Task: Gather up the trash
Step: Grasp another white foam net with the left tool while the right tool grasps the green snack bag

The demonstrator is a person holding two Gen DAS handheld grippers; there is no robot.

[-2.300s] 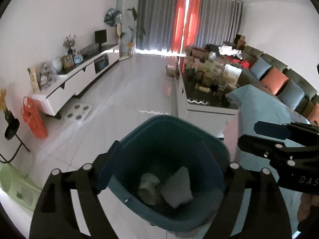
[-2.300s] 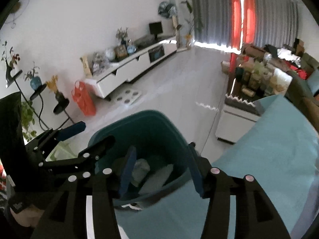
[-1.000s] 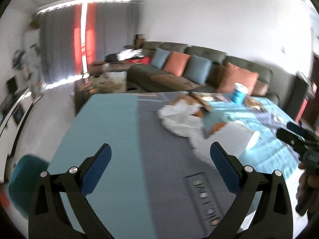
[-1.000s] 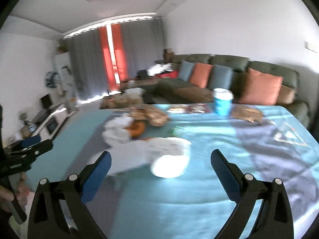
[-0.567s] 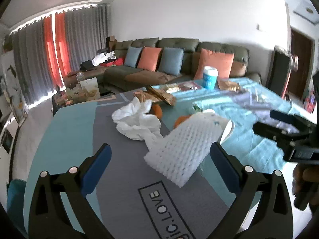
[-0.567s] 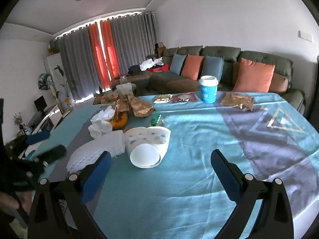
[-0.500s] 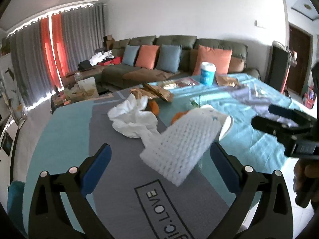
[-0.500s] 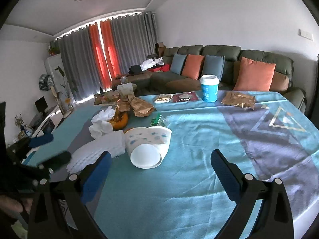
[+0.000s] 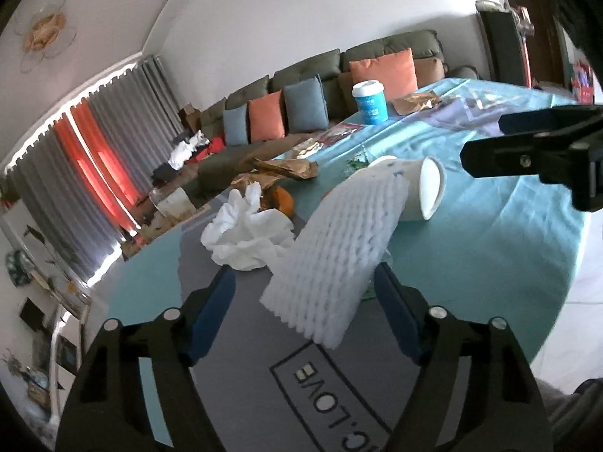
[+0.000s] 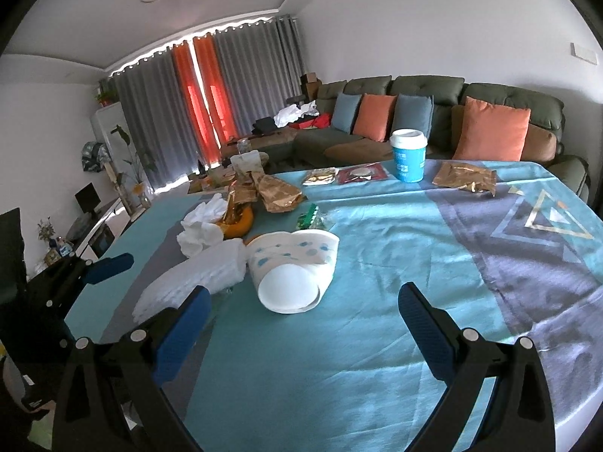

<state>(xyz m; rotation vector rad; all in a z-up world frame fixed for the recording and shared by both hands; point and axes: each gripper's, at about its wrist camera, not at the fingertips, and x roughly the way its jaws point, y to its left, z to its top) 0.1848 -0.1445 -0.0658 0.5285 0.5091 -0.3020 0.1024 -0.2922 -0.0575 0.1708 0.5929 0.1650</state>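
Both tongs are gaping wide: the left gripper (image 9: 305, 293) is straddling the foam net (image 9: 335, 260), the right gripper (image 10: 301, 305) facing the paper bowl (image 10: 294, 267).

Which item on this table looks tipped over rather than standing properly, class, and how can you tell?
The white paper cup lies on its side on the tablecloth, its round end facing the right gripper, with white foam netting at its other end. The blue lidded cup farther back stands upright, so the fallen cup stands out.
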